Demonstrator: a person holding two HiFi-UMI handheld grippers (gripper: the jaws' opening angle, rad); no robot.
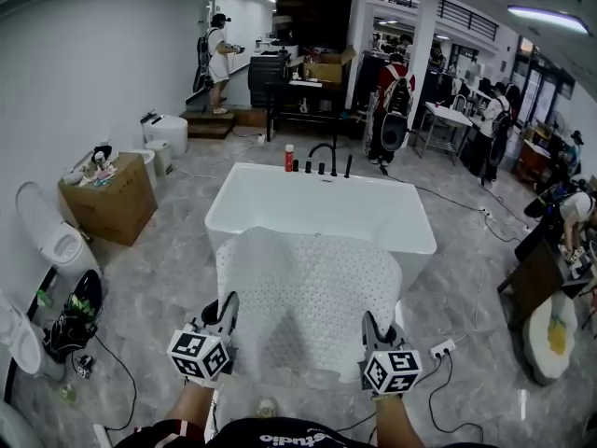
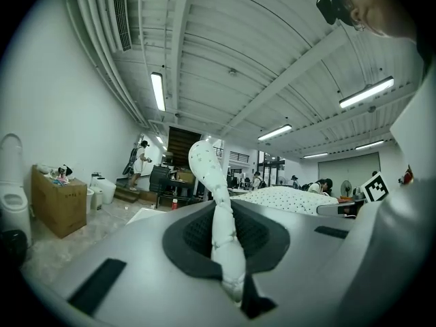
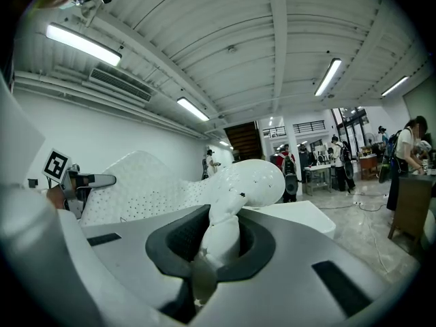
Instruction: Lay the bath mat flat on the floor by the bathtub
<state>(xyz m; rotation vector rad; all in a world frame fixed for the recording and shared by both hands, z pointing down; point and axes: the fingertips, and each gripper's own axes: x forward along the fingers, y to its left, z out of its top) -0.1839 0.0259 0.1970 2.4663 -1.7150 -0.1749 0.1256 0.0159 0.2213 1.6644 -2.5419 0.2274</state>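
Mat [image 1: 308, 297] spans between left gripper [image 1: 224, 311] and right gripper [image 1: 373, 329], each clamped on a near corner, with its far edge draped over the bathtub [image 1: 317, 203] rim ahead, above the floor [image 1: 168, 278].

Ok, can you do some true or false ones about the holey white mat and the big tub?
1. The left gripper and the right gripper are both shut on the bath mat. True.
2. The bath mat lies flat on the floor. False: the grippers hold it up, and it covers the near edge of the bathtub in the head view.
3. The bathtub is pink. False: it is white.
4. A red bottle stands at the bathtub's far end, beside the black taps. True.
5. The cardboard box stands to the right of the bathtub. False: in the head view it is on the left.
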